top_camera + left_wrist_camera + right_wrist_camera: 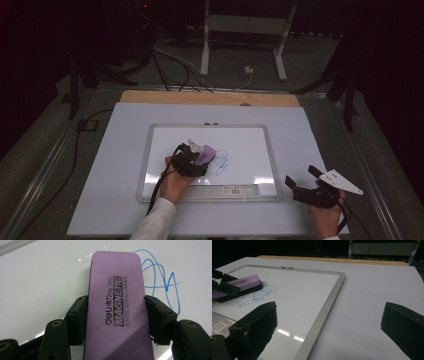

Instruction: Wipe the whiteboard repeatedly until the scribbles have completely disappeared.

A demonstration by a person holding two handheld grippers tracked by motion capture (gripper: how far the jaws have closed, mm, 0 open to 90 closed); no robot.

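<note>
A purple magnetic whiteboard eraser [116, 302] lies flat on the whiteboard [250, 145], and my left gripper [116, 315] is shut on its two long sides. In the high view the eraser [206, 153] sits at the board's middle, just left of a blue scribble [220, 164]. The scribble [160, 277] shows at the eraser's right edge in the left gripper view. My right gripper [303, 176] rests open on the table, right of the board's frame, with nothing between its jaws. From the right gripper view, the eraser [239, 286] and scribble [258, 297] lie far left.
The whiteboard's grey frame [324, 312] lies on a white table top [310, 130] with a wooden strip [210, 98] at its far edge. Cables and a white stand [245, 30] are on the floor beyond. A barcode label [239, 190] is on the board's near edge.
</note>
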